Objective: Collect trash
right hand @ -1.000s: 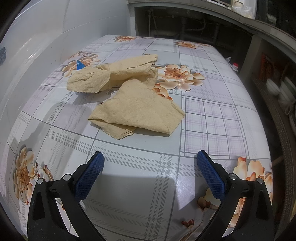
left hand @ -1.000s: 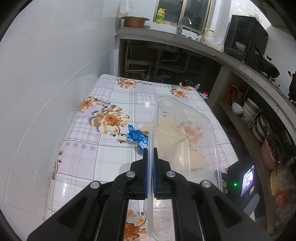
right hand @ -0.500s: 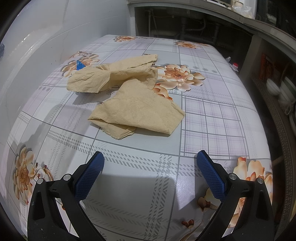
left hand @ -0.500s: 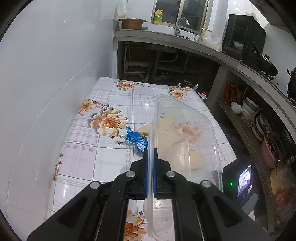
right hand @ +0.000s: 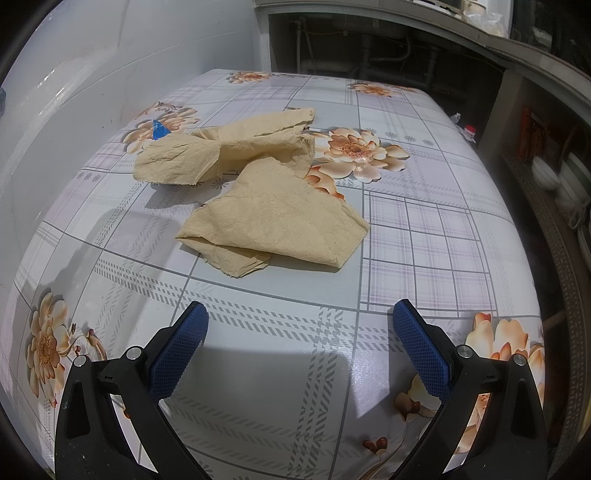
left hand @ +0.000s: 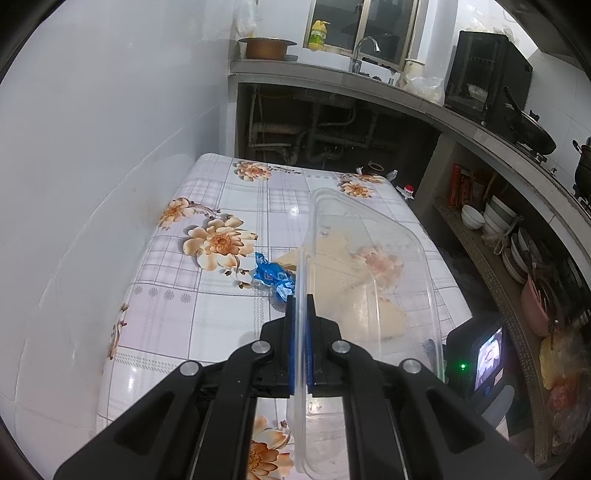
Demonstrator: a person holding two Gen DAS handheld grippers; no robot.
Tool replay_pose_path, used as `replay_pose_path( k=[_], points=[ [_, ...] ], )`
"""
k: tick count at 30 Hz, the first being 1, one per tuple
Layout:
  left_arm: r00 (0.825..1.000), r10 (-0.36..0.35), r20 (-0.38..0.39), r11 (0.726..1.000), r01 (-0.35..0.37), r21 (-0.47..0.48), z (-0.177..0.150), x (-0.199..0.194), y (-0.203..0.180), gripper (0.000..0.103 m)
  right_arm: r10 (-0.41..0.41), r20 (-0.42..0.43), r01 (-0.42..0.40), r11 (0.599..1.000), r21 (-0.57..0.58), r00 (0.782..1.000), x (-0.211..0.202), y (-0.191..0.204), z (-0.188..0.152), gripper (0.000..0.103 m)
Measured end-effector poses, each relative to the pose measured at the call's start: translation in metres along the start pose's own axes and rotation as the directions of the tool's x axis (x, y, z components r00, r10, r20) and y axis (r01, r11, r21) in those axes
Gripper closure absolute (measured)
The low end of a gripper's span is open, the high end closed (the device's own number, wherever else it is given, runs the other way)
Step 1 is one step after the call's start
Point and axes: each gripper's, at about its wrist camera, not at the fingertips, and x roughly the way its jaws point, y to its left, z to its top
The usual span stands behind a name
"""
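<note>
**Clear container held above littered desk**

The left gripper (left hand: 301, 306) has its fingers pinching the rim of a clear plastic container (left hand: 369, 280) above the floral desk (right hand: 424, 229). The right gripper (right hand: 300, 332) hovers with fingers spread, near two crumpled tan paper napkins (right hand: 273, 221). A blue candy wrapper (left hand: 271, 275) lies beside them.

My clear, glossy plastic container (left hand: 369, 258) hangs over a shiny tablecloth (right hand: 424, 229), crinkled matt paper napkins (right hand: 273, 225) and foil wrapper (left hand: 271, 275).

Floral tablecloth (right hand: 424, 229); yellow bottle (left hand: 318, 36) (perhaps detergent) by faucet (left hand: 364, 48).
</note>
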Motion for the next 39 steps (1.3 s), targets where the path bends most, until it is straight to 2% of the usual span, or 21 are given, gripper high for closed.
replay_pose_path(
  k=[39],
  points=[
    [1.0, 0.001, 0.02, 1.0, -0.001, -0.018, -0.0027, -0.0076, 0.0063, 0.099, 0.001, 0.0, -0.001, 1.0, 0.0, 1.0, 0.0008, -0.0008, 0.0001, 0.007]
  ],
)
